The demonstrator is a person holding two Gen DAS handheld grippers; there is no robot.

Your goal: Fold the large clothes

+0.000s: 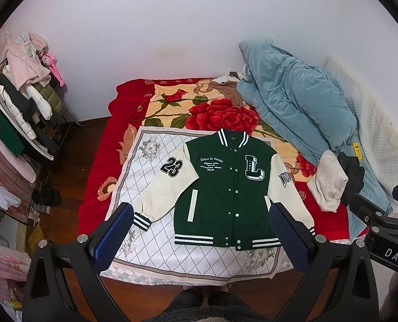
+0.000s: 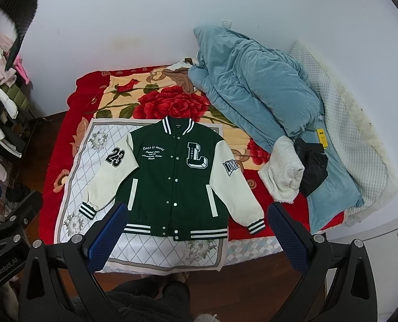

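Jacket spread flat on the bed, both grippers wide open above it, holding nothing.

The green jacket [image 1: 223, 187] with cream sleeves lies face up, snapped shut, on a white patterned cloth [image 1: 150, 166] over the bed [image 1: 97, 187]. It looks thick, soft and fairly heavy, likely to sag; cuffs, hem and shoulder seams seem the best holds. It sits ahead of and below the left gripper [image 1: 201, 238] and right gripper [image 2: 199, 237], untouched.
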